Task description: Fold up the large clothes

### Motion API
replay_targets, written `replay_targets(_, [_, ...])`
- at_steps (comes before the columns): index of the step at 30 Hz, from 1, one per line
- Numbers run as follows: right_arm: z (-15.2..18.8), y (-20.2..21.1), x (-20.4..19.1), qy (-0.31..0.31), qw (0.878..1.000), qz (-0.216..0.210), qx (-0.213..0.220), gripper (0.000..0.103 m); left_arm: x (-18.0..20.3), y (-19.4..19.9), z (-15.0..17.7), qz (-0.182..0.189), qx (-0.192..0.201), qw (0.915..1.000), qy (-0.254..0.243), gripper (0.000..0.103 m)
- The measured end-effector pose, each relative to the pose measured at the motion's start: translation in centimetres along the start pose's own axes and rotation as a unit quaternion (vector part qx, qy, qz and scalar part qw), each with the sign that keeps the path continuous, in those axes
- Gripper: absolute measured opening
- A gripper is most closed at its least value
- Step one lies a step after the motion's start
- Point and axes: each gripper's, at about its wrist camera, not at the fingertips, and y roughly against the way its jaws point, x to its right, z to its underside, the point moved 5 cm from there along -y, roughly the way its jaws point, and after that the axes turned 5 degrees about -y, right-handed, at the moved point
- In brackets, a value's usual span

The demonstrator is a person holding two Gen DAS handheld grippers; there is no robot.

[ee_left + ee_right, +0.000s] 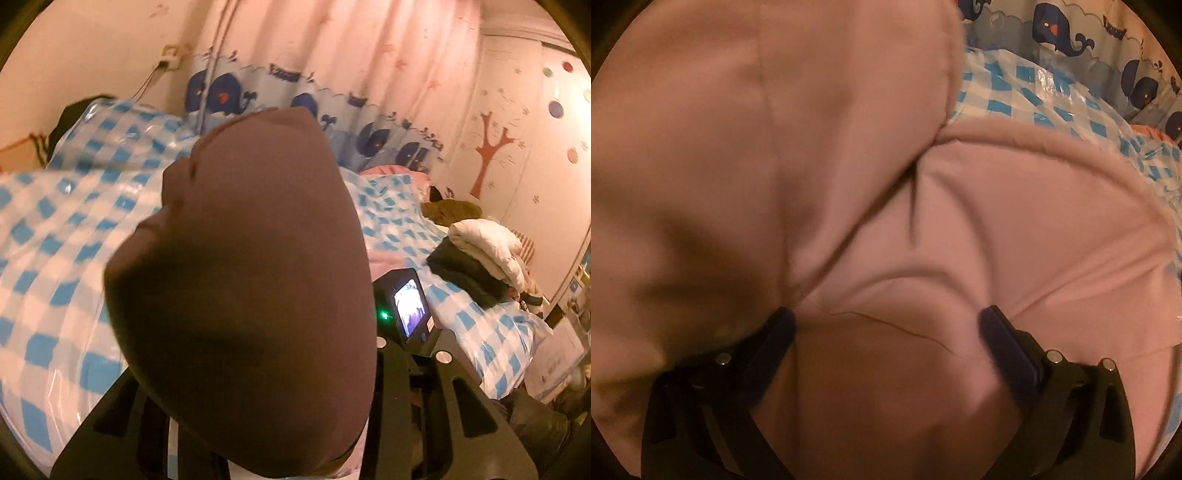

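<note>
Fingers of my left gripper [258, 435] are almost wholly hidden: a dark, shadowed fold of the pink garment [243, 280] hangs over them and fills the middle of the left wrist view, so I cannot tell whether they are open or pinching the cloth. Only the black frame of that gripper shows, from 5 to 8 o'clock. My right gripper [886, 325] has both dark fingers [1008, 343] spread wide, their tips pressed down onto the pink garment [1015, 229], with a broad stretch of cloth lying slack between them; the pads do not squeeze it.

From the right wrist, the garment covers nearly everything. One thick layer rises from 8 to 12 o'clock and overlaps a flatter layer that spreads toward 3 o'clock, where a rounded hem edge curves across. It lies on the bed, on a glossy blue-and-white checked sheet [1027, 103] that shows at 1 to 2 o'clock.

From the left wrist, the same checked sheet [55, 258] stretches from 8 to 10 o'clock and again toward 4 o'clock. A small lit screen [410, 306] with a green light beside it sits at 4 o'clock, just beside the hanging fold. Farther off at 3 o'clock, a stack of folded clothes [484, 251], white on top of dark, rests on the bed. A whale-print curtain [303, 96] hangs at 12 o'clock, and a red tree decal [487, 151] marks the wall at 2 o'clock.
</note>
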Motion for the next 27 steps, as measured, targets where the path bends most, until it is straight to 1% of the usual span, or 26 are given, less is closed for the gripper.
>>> replay_targets(1, [0.0,1.1,0.2,0.0,1.0,-0.003,0.007,0.097,0.5,0.1,-0.3,-0.002,0.0,0.9999,-0.011,0.034])
replay_targets(2, [0.2,2.4,0.4,0.002,1.0,0.002,0.025,0.097,1.0,0.0,-0.6,-0.003,-0.001,0.9998,-0.021,0.034])
replay_targets(3, [0.5,3.9,0.5,0.006,0.998,0.009,0.054,0.097,1.5,-0.2,-0.8,-0.004,-0.005,0.9995,-0.031,0.034])
replay_targets(4, [1.1,4.0,0.6,0.007,0.998,0.001,0.059,0.097,1.9,-0.4,-0.8,-0.005,-0.009,0.9993,-0.037,0.034])
replay_targets(5, [2.4,2.3,0.6,0.008,1.0,-0.016,0.022,0.098,2.4,-0.6,-0.8,-0.003,-0.014,0.9991,-0.04,0.034])
replay_targets(6, [2.8,1.7,0.7,0.006,1.0,-0.025,0.017,0.098,2.7,-1.0,-0.8,0.0,-0.021,0.9989,-0.042,0.034])
replay_targets(8, [2.4,2.4,1.3,-0.005,0.998,-0.056,0.008,0.097,4.0,-1.5,-0.8,-0.004,-0.024,0.9979,-0.06,0.034])
replay_targets(9, [1.8,4.1,2.2,-0.026,0.996,-0.083,0.022,0.097,4.7,-1.4,-0.8,-0.005,-0.025,0.9972,-0.07,0.034])
replay_targets(10, [1.5,5.6,3.2,-0.048,0.993,-0.101,0.043,0.097,5.2,-1.4,-0.9,-0.006,-0.026,0.9966,-0.078,0.034])
replay_targets(11, [1.1,7.5,5.1,-0.084,0.987,-0.123,0.067,0.097,5.8,-1.5,-0.8,-0.008,-0.029,0.9954,-0.091,0.034])
replay_targets(13, [0.6,8.4,8.8,-0.15,0.973,-0.161,0.073,0.097,6.8,-1.8,-0.5,-0.012,-0.033,0.9933,-0.11,0.034])
replay_targets(14, [0.4,8.3,10.6,-0.175,0.97,-0.156,0.071,0.097,7.5,-2.1,-0.4,-0.012,-0.036,0.9924,-0.118,0.034])
replay_targets(15, [0.1,7.5,13.6,-0.224,0.955,-0.185,0.063,0.097,8.2,-2.4,-0.4,-0.013,-0.038,0.991,-0.128,0.034])
replay_targets(16, [-0.5,6.6,15.6,-0.271,0.927,-0.256,0.052,0.097,8.9,-2.6,-0.3,-0.014,-0.039,0.9898,-0.137,0.034])
replay_targets(17, [-0.7,5.9,17.3,-0.318,0.894,-0.313,0.047,0.097,9.8,-2.8,-0.1,-0.016,-0.042,0.9877,-0.15,0.034])
replay_targets(18, [-0.9,5.1,19.8,-0.383,0.837,-0.387,0.05,0.097,10.9,-3.1,0.1,-0.018,-0.044,0.9849,-0.166,0.034])
replay_targets(19, [-1.1,4.8,21.1,-0.41,0.804,-0.427,0.056,0.097,12.0,-3.3,0.5,-0.021,-0.047,0.9818,-0.183,0.034])
replay_targets(20, [-1.7,4.4,22.3,-0.425,0.779,-0.458,0.06,0.097,12.8,-3.7,0.9,-0.024,-0.051,0.9787,-0.197,0.034])
replay_targets(21, [-2.0,3.6,23.8,-0.449,0.739,-0.498,0.061,0.097,14.0,-4.3,1.4,-0.029,-0.058,0.9734,-0.22,0.034])
replay_targets(22, [-2.0,3.0,25.2,-0.477,0.696,-0.533,0.068,0.097,14.9,-4.7,1.7,-0.032,-0.063,0.9694,-0.235,0.034])
replay_targets(23, [-2.1,2.9,26.3,-0.491,0.655,-0.569,0.082,0.097,15.9,-5.2,2.3,-0.037,-0.07,0.9633,-0.256,0.034])
replay_targets(24, [-2.7,2.9,27.3,-0.49,0.637,-0.588,0.091,0.097,17.0,-5.7,2.8,-0.04,-0.076,0.9571,-0.277,0.034])
replay_targets(25, [-3.2,3.1,28.0,-0.485,0.63,-0.598,0.098,0.097,18.0,-6.0,3.2,-0.042,-0.08,0.9517,-0.293,0.035])
replay_targets(27, [-4.1,3.4,28.2,-0.469,0.635,-0.606,0.092,0.097,20.0,-6.9,4.1,-0.048,-0.088,0.9388,-0.33,0.037])
